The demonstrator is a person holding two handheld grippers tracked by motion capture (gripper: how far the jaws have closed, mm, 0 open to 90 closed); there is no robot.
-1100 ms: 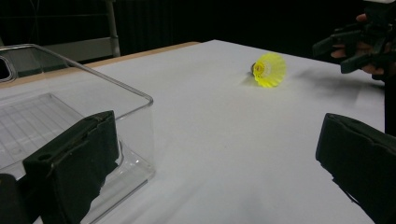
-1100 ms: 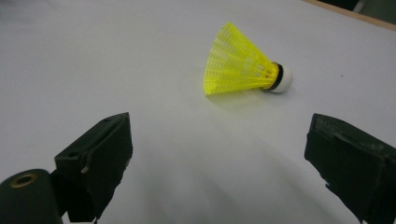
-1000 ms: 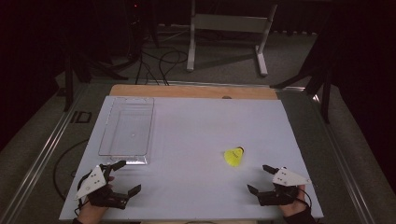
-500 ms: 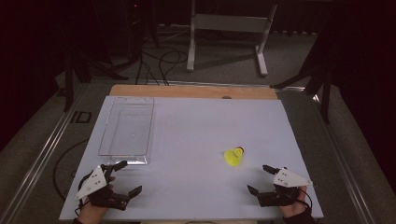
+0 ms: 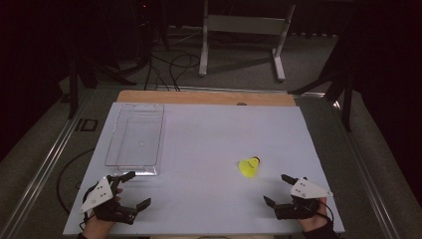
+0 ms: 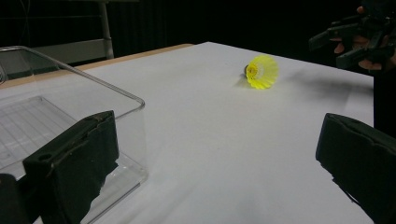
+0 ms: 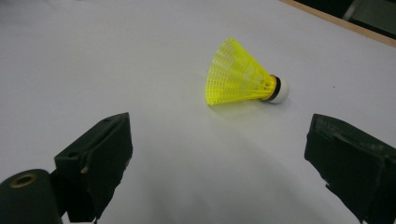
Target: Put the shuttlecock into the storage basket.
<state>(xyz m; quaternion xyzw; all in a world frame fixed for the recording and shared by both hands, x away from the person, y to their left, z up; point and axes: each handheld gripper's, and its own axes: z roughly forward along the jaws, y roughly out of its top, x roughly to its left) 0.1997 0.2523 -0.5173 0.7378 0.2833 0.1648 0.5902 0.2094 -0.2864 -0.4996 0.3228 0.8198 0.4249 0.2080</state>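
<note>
Both my tongs are spread wide, pinching nothing — my right gripper (image 5: 280, 189) sits near the yellow shuttlecock (image 5: 249, 167), which lies on its side on the white table (image 5: 209, 149), while my left gripper (image 5: 133, 190) rests just beside the clear tray (image 5: 134, 142).

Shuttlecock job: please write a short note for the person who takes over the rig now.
Left gripper: open, holds nothing, at the near left beside the tray's near end.
Right gripper: open, holds nothing, jaws aimed at the shuttlecock.
Shuttlecock: lies on its side on the table, near right, not touched.
Tray: clear, nothing in it, far left.
Done: nothing yet.
Left: grasp the shuttlecock, probably with the right gripper; the tray seems to be the goal.
</note>
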